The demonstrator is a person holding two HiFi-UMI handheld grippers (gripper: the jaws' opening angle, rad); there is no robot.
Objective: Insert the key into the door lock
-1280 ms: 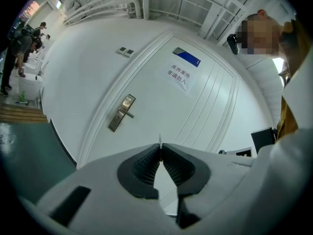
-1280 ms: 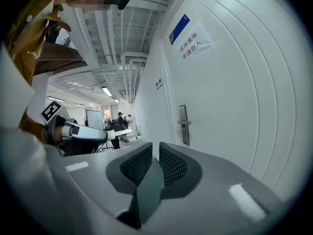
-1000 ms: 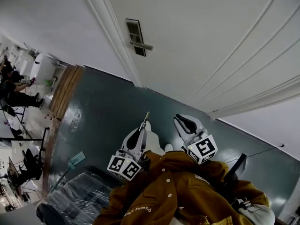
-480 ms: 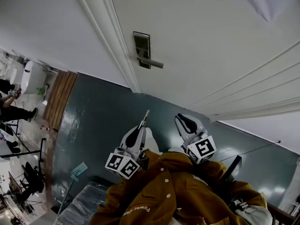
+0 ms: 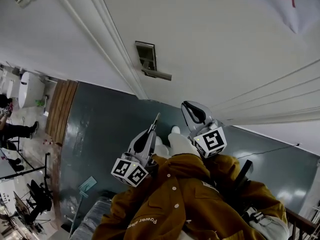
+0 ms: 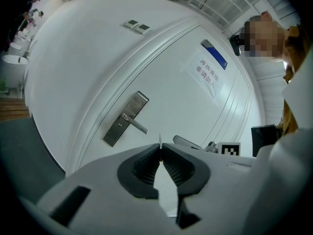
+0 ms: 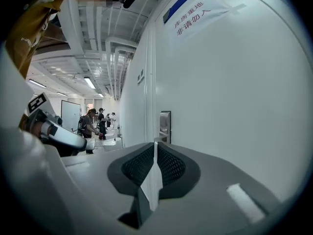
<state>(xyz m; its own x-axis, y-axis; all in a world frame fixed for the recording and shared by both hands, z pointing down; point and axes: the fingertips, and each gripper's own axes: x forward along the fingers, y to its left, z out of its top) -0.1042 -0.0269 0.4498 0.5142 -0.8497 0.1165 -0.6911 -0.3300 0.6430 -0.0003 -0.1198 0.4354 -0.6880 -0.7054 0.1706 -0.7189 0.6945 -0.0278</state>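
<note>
Quick status: my left claw [image 5: 151,132] is clamped shut on the key [image 5: 155,121], and the blade pokes out past the tips toward the door [image 5: 225,44]. The lock plate [image 5: 146,58] is farther off and well apart from the key tip. The lever handle [image 5: 159,75] sticks out to the right of the plate. My right claw [image 5: 187,106] is pinched closed on nothing, just right of the left one.

Here's what worries me. In the left gripper view the key [image 6: 160,140] is only a thin sliver, edge-on between the pads, so I'm probably gripping a pretty small bit of it. If the tip hits the plate [image 6: 126,117] off-centre instead of finding the slot, I reckon it twists or slides back in the pads, and it could even drop.

I also can't make out the keyhole itself in any view, so right now I'd be aiming at the plate, not the slot. Blade angle is another worry: if it's rotated against the slot, it jams at the face.

The lever [image 6: 138,127] sits right beside my line in, so the claw could bump it. The right claw [image 7: 155,146] also looks near enough to get in the way.
</note>
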